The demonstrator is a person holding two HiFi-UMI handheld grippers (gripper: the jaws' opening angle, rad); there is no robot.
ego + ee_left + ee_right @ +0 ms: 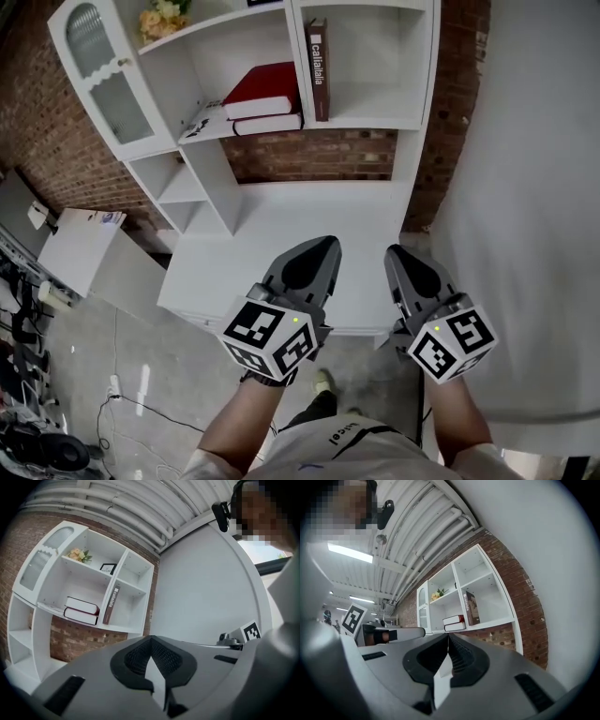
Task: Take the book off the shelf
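Note:
A brown book [317,70] stands upright in the right compartment of the white shelf unit [367,122], its spine facing out. To its left, two books with dark red covers [265,94] lie stacked flat. Both grippers hang low in front of the shelf's lower ledge, well short of the books. My left gripper [323,246] is shut with nothing in it, and my right gripper [398,253] beside it also looks shut and empty. In the left gripper view the upright book [111,604] shows far beyond the jaw tips [151,639]. The right gripper view holds it [470,608] above its tips [448,636].
A glass-fronted cabinet door [103,70] closes the shelf's left end. Flowers [164,19] and a small picture frame [108,568] sit on the upper shelf. A white wall [534,187] runs close on the right. A low white table [80,248] and floor cables [122,394] lie left.

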